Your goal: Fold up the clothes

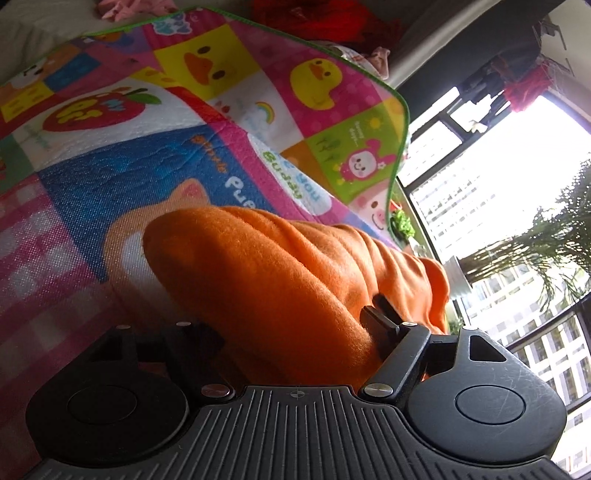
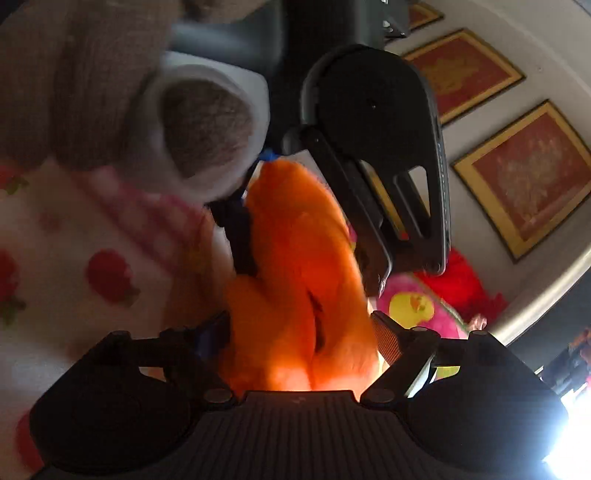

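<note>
Orange garment [image 1: 280, 280]: one, bunched in folds; the landmark for the lines below.
Hand-held grippers: two; the left hand-held gripper [image 1: 291, 332] with the orange garment between its fingers, the right hand-held gripper [image 2: 303, 332] likewise at the garment's near end.
Play mat [image 1: 229, 110]: one, patterned in coloured squares, lying under and beyond the orange garment.
Yellow duck faces on the mat: two, beyond the garment.
Red cloth pile [image 1: 325, 18]: one, past the mat's far edge.
Pink clothes [image 1: 118, 9]: one small heap, far beyond the garment.
Framed pictures [image 2: 528, 177]: three on the wall, right of the garment in the right wrist view.
</note>
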`<move>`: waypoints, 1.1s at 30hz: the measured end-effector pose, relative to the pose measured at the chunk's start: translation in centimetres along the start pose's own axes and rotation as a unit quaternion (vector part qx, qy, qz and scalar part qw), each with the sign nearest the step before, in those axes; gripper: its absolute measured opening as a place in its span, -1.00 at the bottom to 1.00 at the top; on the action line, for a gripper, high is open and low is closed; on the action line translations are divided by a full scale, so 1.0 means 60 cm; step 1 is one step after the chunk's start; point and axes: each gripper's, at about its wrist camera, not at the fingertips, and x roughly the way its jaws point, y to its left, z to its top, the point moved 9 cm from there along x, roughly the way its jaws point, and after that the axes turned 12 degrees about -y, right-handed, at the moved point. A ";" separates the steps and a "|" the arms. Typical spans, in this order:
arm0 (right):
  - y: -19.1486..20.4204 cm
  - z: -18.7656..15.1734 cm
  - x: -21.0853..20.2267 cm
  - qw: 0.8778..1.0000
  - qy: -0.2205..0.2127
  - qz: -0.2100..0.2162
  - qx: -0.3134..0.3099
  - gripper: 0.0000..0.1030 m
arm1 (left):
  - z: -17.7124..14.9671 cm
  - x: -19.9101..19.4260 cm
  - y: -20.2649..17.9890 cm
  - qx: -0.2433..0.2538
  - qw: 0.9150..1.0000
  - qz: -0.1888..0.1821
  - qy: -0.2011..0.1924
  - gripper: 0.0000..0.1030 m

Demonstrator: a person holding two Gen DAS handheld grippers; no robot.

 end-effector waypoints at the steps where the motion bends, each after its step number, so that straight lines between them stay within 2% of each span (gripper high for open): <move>1: -0.002 -0.001 0.009 1.000 0.003 -0.003 0.004 0.43 | 0.000 -0.001 0.000 -0.001 1.000 -0.002 0.000 0.54; 2: -0.007 -0.003 0.018 1.000 0.011 -0.004 0.018 0.24 | 0.000 -0.002 0.000 -0.001 1.000 -0.005 0.000 0.54; 6: -0.016 -0.012 0.045 0.992 0.049 0.017 0.113 -0.17 | 0.004 -0.017 0.004 -0.004 1.000 -0.018 -0.006 0.60; 7: -0.019 -0.008 0.046 0.989 0.053 0.019 0.137 -0.22 | 0.013 -0.031 0.006 -0.004 1.000 -0.020 -0.017 0.62; 9: -0.024 0.003 0.046 0.980 0.059 0.027 0.186 -0.49 | 0.031 -0.060 0.010 -0.003 0.999 -0.025 -0.038 0.77; 11: -0.031 0.018 0.042 0.969 0.059 0.042 0.236 -0.56 | 0.061 -0.098 0.012 0.010 0.997 -0.015 -0.075 0.81; 13: -0.038 0.036 0.031 0.952 0.055 0.067 0.293 -0.59 | 0.094 -0.138 0.010 0.028 0.993 -0.001 -0.118 0.82; 15: -0.052 0.051 0.004 0.929 0.044 0.094 0.354 -0.59 | 0.122 -0.175 0.001 0.036 0.987 0.003 -0.155 0.84; 17: -0.072 0.063 -0.018 0.903 0.033 0.119 0.411 -0.60 | 0.141 -0.200 -0.013 0.042 0.983 0.003 -0.181 0.86; 19: -0.091 0.066 -0.030 0.883 0.026 0.132 0.450 -0.60 | 0.151 -0.210 -0.028 0.051 0.980 0.004 -0.194 0.86; 23: -0.117 0.069 -0.023 0.857 0.021 0.134 0.497 -0.59 | 0.143 -0.197 -0.051 0.063 0.980 0.005 -0.187 0.88; 29: -0.195 0.000 -0.061 0.776 -0.002 0.138 0.616 -0.59 | 0.109 -0.142 -0.058 0.067 0.987 0.025 -0.141 0.90; 30: -0.210 -0.014 -0.068 0.768 -0.009 0.131 0.627 -0.59 | 0.103 -0.132 -0.062 0.067 0.989 0.023 -0.134 0.94; 33: -0.245 -0.065 -0.073 0.768 -0.024 0.097 0.632 -0.59 | 0.086 -0.100 -0.094 0.088 0.990 0.009 -0.114 0.95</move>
